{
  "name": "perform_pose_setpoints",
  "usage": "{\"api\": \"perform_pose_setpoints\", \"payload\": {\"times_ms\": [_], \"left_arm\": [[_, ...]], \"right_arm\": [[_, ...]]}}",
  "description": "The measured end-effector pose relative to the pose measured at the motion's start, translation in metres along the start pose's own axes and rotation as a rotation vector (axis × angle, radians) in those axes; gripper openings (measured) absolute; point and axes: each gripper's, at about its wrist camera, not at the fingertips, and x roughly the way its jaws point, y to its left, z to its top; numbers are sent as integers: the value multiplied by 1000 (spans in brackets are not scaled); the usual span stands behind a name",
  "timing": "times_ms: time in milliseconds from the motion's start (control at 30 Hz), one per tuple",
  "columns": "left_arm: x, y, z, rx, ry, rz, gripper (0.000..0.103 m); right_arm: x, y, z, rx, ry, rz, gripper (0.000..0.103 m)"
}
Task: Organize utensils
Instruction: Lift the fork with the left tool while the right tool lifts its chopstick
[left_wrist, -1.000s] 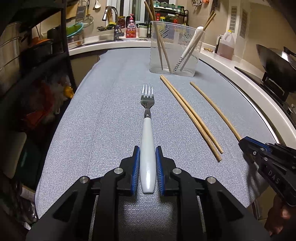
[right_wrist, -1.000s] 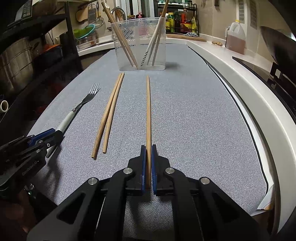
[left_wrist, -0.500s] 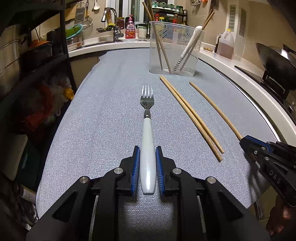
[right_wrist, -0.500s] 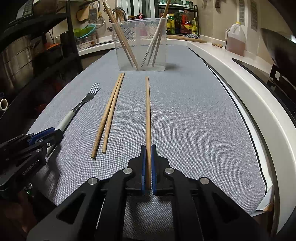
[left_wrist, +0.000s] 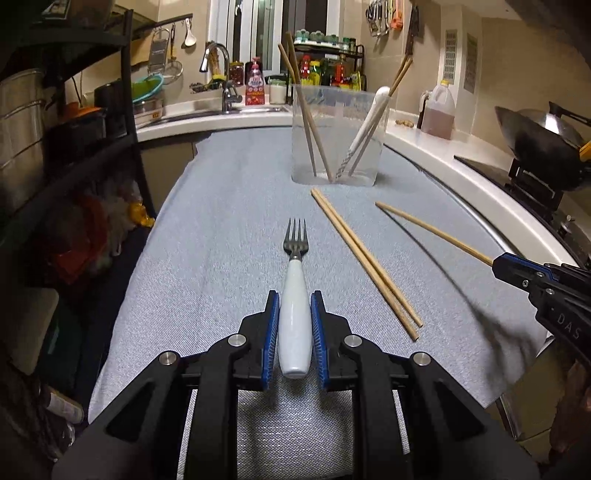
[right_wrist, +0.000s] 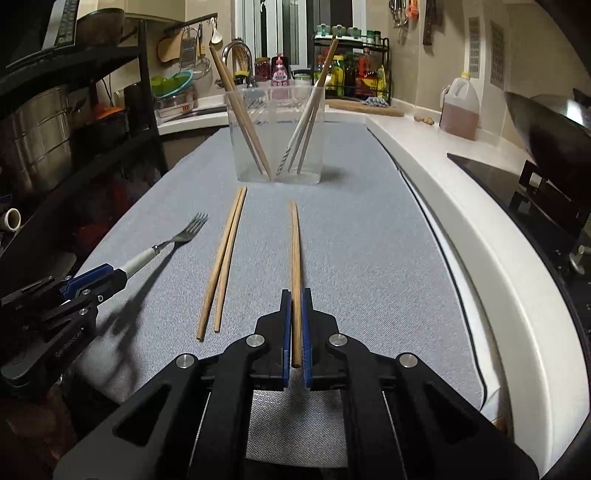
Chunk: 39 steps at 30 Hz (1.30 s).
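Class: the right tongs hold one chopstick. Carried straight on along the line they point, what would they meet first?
Probably the clear container. The right tongs and their chopstick aim at its base across bare grey mat; depth is uncertain.

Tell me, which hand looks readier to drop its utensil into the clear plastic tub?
Probably the right: the right gripper clamps a wooden chopstick aimed at the clear plastic tub. The left gripper holds a white-handled fork.
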Motion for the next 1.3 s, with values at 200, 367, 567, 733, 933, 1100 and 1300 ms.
{"api": "perform_pose_setpoints", "payload": {"times_ms": [200,367,567,733,933,1100,1300], "left_arm": [[-12,-1,7,-3,-65,-14,18],[-19,-4,11,13,-106,-18,18],[-24,-7,16,15,-140,-22,18],[-26,-5,21,2,-155,-33,18],[-29,1,32,-30,-163,-55,18],[-32,7,52,-52,-182,-56,17],[-34,15,75,-75,-189,-54,17]], "right_arm": [[-20,-1,16,-21,-63,-7,5],[-29,1,24,-31,-90,-6,5],[-37,0,33,-34,-120,1,5],[-40,3,42,-40,-139,3,5],[-45,2,60,-41,-166,4,5],[-48,4,79,-45,-185,16,5],[-54,10,103,-48,-217,31,5]]}}
